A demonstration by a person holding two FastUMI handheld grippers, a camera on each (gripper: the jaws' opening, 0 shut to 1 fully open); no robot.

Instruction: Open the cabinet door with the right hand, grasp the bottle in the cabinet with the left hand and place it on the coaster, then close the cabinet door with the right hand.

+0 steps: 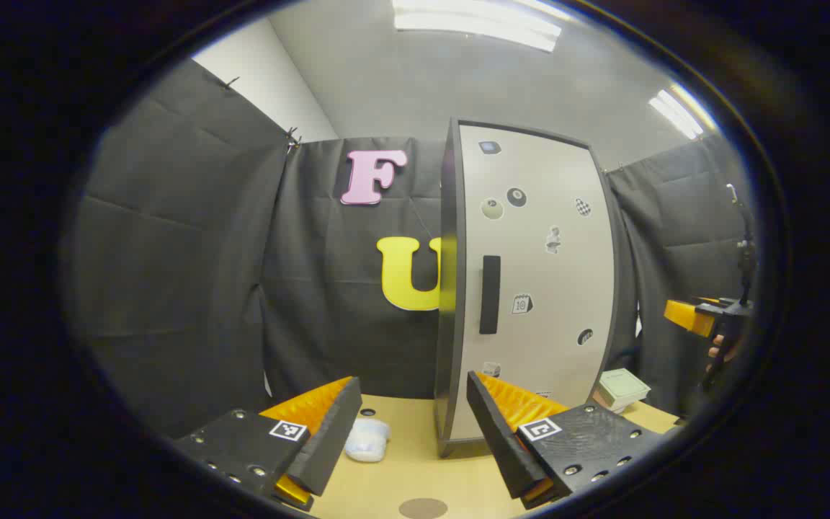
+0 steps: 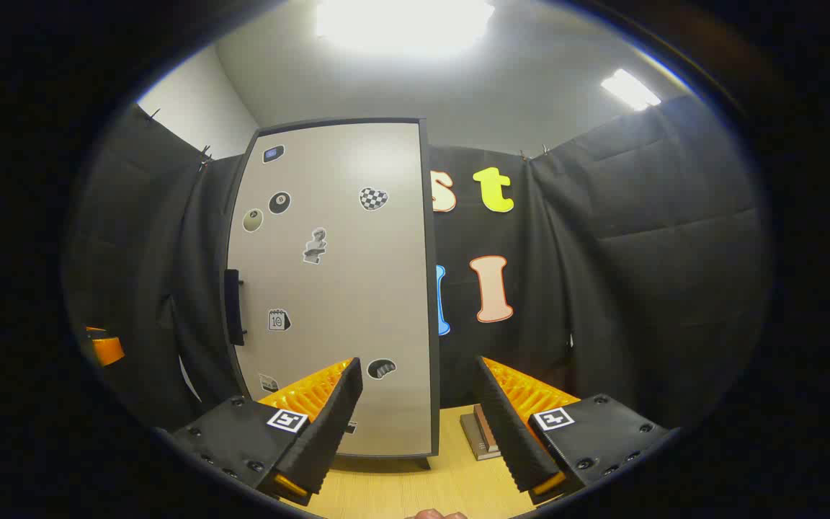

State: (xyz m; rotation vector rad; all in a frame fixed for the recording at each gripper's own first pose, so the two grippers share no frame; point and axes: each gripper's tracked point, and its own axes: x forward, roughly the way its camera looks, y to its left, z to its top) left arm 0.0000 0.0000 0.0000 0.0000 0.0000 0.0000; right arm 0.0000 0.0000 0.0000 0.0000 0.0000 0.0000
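Cabinet door [image 1: 537, 288] stands closed on the surface [image 1: 400, 476]; left tool [image 1: 415, 432] and right tool [image 2: 418, 425] both spread, holding nothing

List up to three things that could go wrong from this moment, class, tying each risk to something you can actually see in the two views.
1. The cabinet door is shut and its handle sits on the edge away from the open right tool; a misjudged reach could miss it.
2. The books lie beside the cabinet, close to the right tool, and could get knocked.
3. The left tool, also open, is close to the door front, so it may be struck when the door swings.
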